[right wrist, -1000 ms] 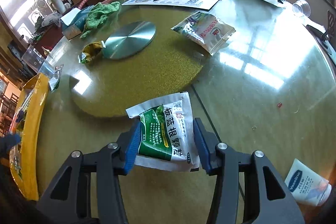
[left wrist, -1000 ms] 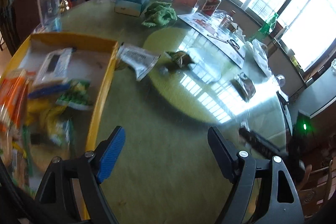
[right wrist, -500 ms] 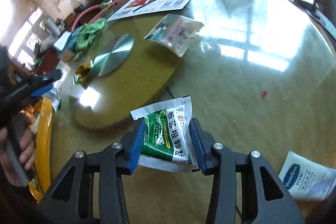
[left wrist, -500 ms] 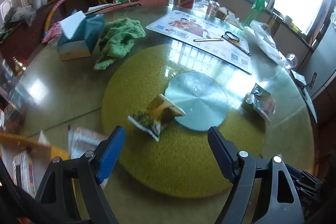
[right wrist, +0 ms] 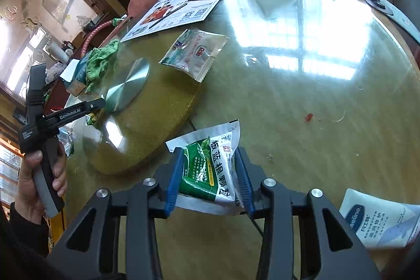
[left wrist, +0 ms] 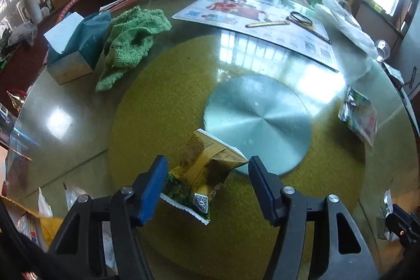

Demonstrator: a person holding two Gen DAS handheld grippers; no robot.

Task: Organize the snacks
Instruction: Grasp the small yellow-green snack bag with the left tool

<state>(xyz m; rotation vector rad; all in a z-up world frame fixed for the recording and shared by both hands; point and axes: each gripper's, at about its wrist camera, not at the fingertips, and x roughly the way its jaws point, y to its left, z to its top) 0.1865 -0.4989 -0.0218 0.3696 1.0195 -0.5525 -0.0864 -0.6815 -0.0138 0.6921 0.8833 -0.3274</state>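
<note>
the round glass-topped table [left wrist: 78, 148] carries, at its far left, a teal tissue box [left wrist: 76, 49] with a crumpled green terry cloth [left wrist: 131, 41] touching its right side. nearer, at the table's left edge, part of a yellow tray [left wrist: 47, 225] holding packets shows at the frame's edge. the left gripper [left wrist: 207, 183], held in a hand [right wrist: 39, 183], straddles a crumpled yellow-and-green snack packet [left wrist: 202, 169] lying on the olive-yellow round mat [left wrist: 157, 96]; its jaws are closing, the blue left pad lies at the packet's edge and the right pad stands clear of it, so nothing is gripped. just beyond the packet sits a brushed silver metal disc [left wrist: 257, 120] at the mat's centre. far behind it lies a printed paper poster [left wrist: 249, 17], with glass bottles at the table's far edge. a white translucent snack pouch [right wrist: 194, 54] rests on the right rim of the mat. near the right, the right gripper [right wrist: 210, 175] presses both blue pads against the sides of a green-and-white sachet [right wrist: 210, 167] with chinese print, jaws closing on it. at the near right, a white-and-blue vaseline packet [right wrist: 378, 219] lies flat on the glass.
</note>
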